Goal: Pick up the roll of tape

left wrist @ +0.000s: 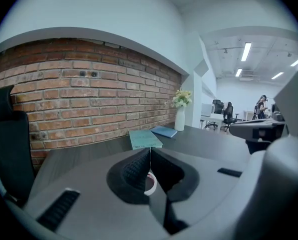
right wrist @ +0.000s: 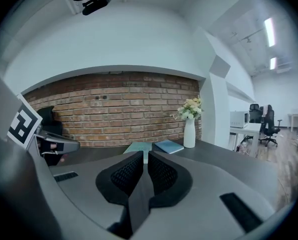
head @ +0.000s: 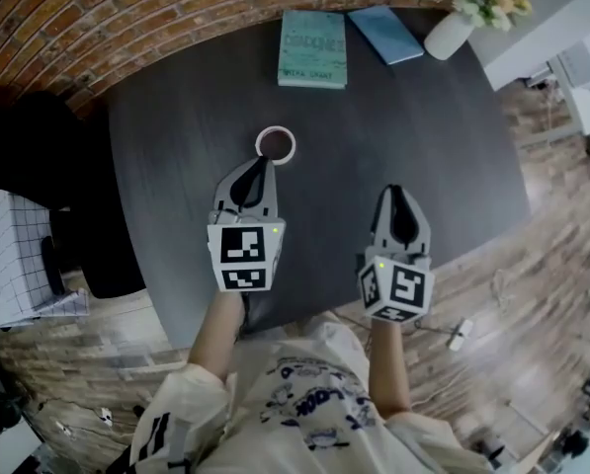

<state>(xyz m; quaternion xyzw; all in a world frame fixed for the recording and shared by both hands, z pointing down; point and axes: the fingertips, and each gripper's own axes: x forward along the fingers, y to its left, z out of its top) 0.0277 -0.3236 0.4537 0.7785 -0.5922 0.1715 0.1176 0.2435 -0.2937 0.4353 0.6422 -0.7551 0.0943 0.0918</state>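
One tape (head: 276, 145) roll lies flat on the surface (head: 176, 117), just ahead of the left gripper's (head: 264, 165) fingertips and a little below them. In the left gripper view part of the tape (left wrist: 149, 183) shows under the fingers. Whether they touch it cannot be told. It is a low white ring with a darker inner face. Its hole opens upward, so its axis stands upright and no side of it points anywhere.

Both left fingers are pressed together, ribbed black pads meeting in a line, with nothing held. The right gripper (head: 395, 195) is off to the right of the tape and short of it. Its fingers are together but for a thin slit at the tips, and they hold nothing.

Beyond the left fingertips, past the tape, the surface is dark grey with a faint grain and a rounded outline. At its far edge lie a teal book (head: 312, 49) and a thinner blue book (head: 385, 34). Right of them stands a white vase (head: 449, 34) of pale flowers. A curved red brick wall (head: 126, 28) backs the far edge. A black chair (head: 28, 156) sits to the left of the fingers, and the floor (head: 532, 265) is wood plank.
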